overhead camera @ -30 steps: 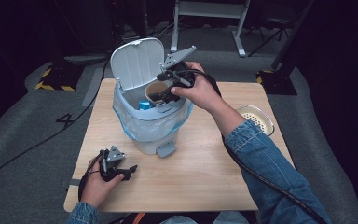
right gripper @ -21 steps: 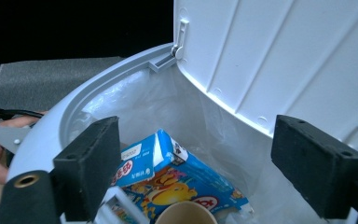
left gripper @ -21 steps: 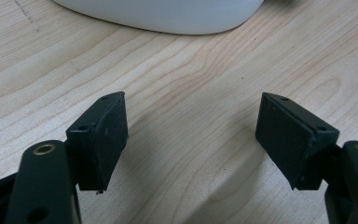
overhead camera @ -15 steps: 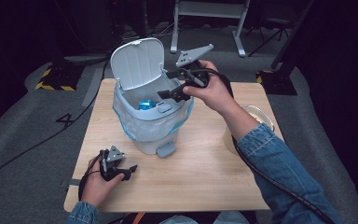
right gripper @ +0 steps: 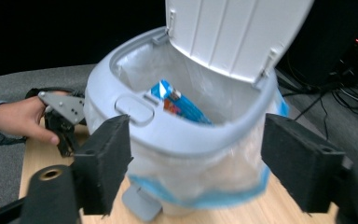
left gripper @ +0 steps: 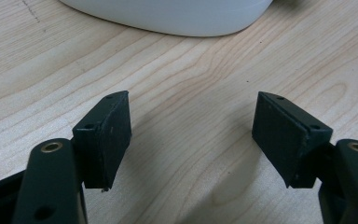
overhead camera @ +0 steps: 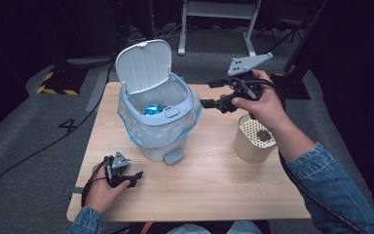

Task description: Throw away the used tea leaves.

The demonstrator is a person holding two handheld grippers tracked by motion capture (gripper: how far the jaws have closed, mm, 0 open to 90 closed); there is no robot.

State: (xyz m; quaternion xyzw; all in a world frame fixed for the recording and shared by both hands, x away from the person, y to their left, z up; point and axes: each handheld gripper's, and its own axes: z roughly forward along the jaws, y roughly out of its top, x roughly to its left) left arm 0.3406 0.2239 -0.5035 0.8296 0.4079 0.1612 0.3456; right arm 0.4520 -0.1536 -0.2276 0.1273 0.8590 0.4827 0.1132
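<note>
The small white pedal bin (overhead camera: pixel 158 117) stands on the wooden table (overhead camera: pixel 214 180) toward its far left, lid (overhead camera: pixel 143 66) tipped up and back, a clear liner with a blue hem folded over its rim. Down inside lies a blue wrapper (right gripper: pixel 179 102); there is printing on it in red and white, but it is too blurred for me to read, and I find no brand or label on the bin itself. My right gripper (overhead camera: pixel 213 103) hangs just beside the bin's right rim, pointing at it, with nothing between the jaws; they stand well apart, though they have just been closing a little. As I judge it, the drop is made and the step in hand is drawing clear — best done by pulling level and away from the rim, so I neither snag the liner nor knock the tan perforated-top canister (overhead camera: pixel 254 139) that sits right under my wrist. My left gripper (overhead camera: pixel 126 176) rests low over the near-left table, just in front of the bin's foot pedal (overhead camera: pixel 173 156), its jaws parted over bare wood and holding nothing.
</note>
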